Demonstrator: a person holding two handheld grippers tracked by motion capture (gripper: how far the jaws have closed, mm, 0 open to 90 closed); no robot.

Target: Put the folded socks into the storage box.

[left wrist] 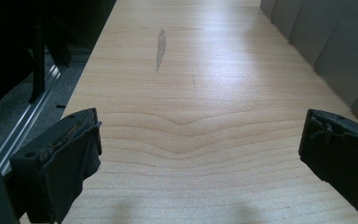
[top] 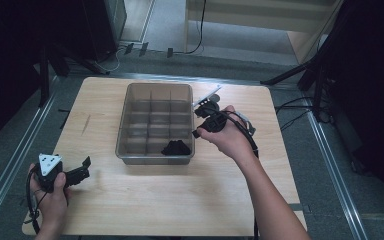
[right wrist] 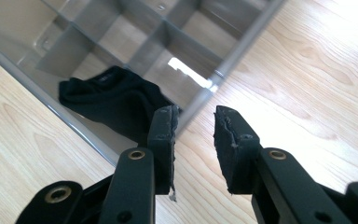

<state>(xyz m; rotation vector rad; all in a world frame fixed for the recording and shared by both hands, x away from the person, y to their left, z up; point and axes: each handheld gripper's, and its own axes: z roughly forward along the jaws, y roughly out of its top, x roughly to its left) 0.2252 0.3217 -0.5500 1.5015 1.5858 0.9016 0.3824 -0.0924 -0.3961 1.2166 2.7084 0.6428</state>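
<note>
Pale wooden table (top: 180,200), wavy grain, a grey streak (left wrist: 160,49) smeared near the left side. Centre stage: clear, smoky plastic organizer bin (top: 130,125), rectangular with rounded corners, split by thin dividers into a grid of compartments. Crumpled black cloth (top: 175,148), soft and matte, bundled in the near row, toward the right corner of the bin.

Around the table: grey floor, metal rails along both sides, dark stands and black drapes, a light wooden shelf at the back.

Left gripper (top: 82,167) down at the near-left corner of the table, held in the left hand (top: 50,197), grey three-cornered plate on top, black padded jaws spread wide, nothing between them, well apart from the bin.

Right gripper (right wrist: 193,133) in the right hand (top: 230,140), just beside the bin's right wall, jaws parted by a narrow gap, worn foam pads, empty. Black cloth just beyond the left jaw in the right gripper view, behind the clear wall.
</note>
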